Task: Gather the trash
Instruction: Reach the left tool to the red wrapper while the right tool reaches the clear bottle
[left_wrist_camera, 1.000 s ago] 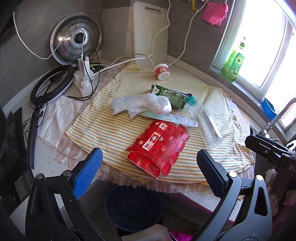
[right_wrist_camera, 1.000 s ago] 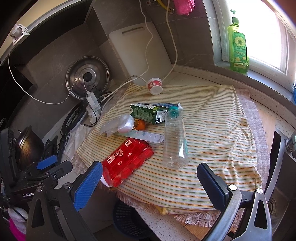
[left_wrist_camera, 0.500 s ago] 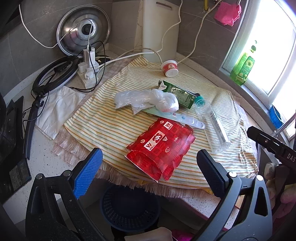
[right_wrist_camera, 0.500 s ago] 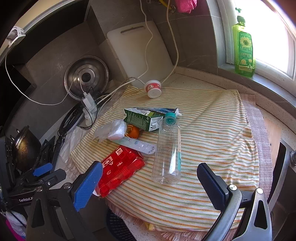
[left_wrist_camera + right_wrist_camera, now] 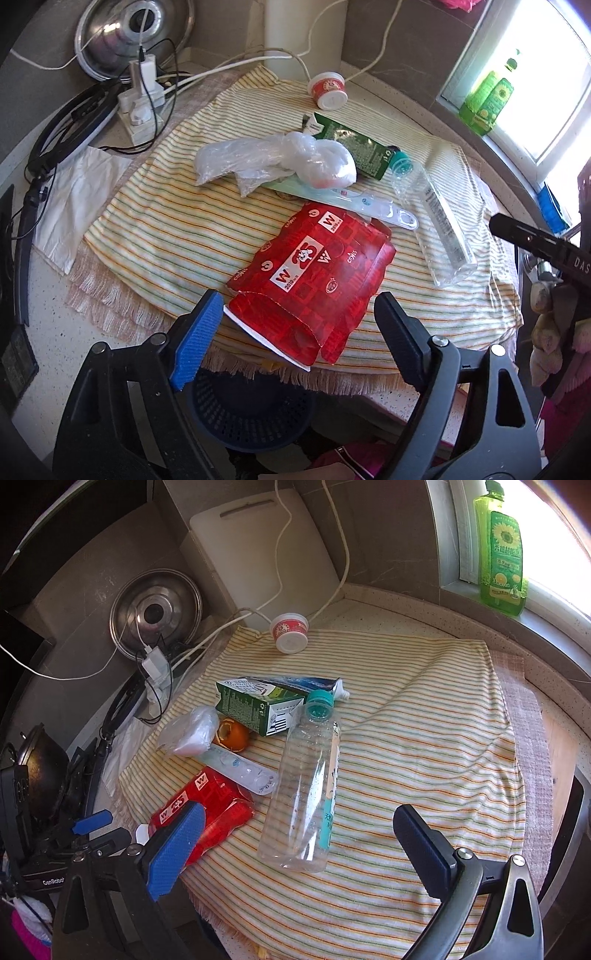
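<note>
Left gripper (image 5: 298, 321) spread wide, gripping nothing, fingers flanking the near end of the red snack bag (image 5: 314, 273) at lower centre of the frame. Right gripper (image 5: 295, 843) also wide open and empty, low in frame before the clear plastic bottle (image 5: 304, 790) lying on the striped cloth (image 5: 424, 738). Green carton (image 5: 255, 705) centre-left. Blue basket (image 5: 251, 410) at bottom, below the worktop edge.
</note>
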Demonstrator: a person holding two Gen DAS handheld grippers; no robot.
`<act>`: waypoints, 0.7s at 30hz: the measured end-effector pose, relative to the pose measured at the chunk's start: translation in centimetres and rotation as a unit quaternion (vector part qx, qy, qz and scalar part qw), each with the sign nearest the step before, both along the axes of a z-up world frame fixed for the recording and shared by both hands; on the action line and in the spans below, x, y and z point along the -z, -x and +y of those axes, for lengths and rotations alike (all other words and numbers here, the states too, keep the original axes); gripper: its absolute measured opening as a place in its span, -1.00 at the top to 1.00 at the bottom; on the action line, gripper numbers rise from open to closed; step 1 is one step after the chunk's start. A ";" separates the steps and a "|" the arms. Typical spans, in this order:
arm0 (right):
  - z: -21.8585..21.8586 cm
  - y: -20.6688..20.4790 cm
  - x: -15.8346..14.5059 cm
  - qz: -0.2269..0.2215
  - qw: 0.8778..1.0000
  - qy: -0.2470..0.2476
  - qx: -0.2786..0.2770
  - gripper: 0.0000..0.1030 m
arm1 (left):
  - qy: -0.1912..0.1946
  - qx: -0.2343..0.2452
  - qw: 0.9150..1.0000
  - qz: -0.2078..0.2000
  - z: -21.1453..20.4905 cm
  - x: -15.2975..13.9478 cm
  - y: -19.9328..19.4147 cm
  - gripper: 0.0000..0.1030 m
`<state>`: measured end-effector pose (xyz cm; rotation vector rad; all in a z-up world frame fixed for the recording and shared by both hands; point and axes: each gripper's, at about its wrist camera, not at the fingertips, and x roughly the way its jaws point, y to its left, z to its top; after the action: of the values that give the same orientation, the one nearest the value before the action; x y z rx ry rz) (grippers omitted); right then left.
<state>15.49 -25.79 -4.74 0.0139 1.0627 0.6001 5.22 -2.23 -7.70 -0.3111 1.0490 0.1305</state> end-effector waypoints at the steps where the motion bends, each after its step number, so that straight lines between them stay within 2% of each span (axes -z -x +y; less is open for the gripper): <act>1: 0.1 -0.4 0.2 0.005 1.000 0.002 -0.002 -0.99 | -0.001 0.010 1.000 0.005 -0.2 0.2 -0.3 -0.68; 5: 0.5 -1.9 1.2 0.021 1.000 0.007 -0.012 -0.99 | -0.010 0.049 0.998 0.037 -1.4 1.4 -2.2 -0.68; 9: 1.1 -2.9 2.2 0.035 0.999 0.013 -0.018 -0.99 | -0.056 0.083 0.993 0.065 -3.3 2.5 -3.4 -0.68; 15: 1.7 -4.3 3.8 0.064 0.998 0.009 -0.020 -0.96 | -0.163 0.130 0.974 0.086 -7.0 4.6 -4.2 -0.68; 19: 1.9 -5.1 4.6 0.080 0.997 0.000 -0.017 -0.96 | -0.216 0.136 0.963 0.091 -8.1 5.6 -4.6 -0.68; 21: 2.1 -5.6 5.1 0.086 0.996 -0.001 -0.015 -0.96 | -0.228 0.137 0.960 0.091 -8.2 5.7 -4.7 -0.68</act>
<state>21.11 -23.69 -9.80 0.0514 1.2316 0.6361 9.95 -10.39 -13.41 0.2686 1.1996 0.1497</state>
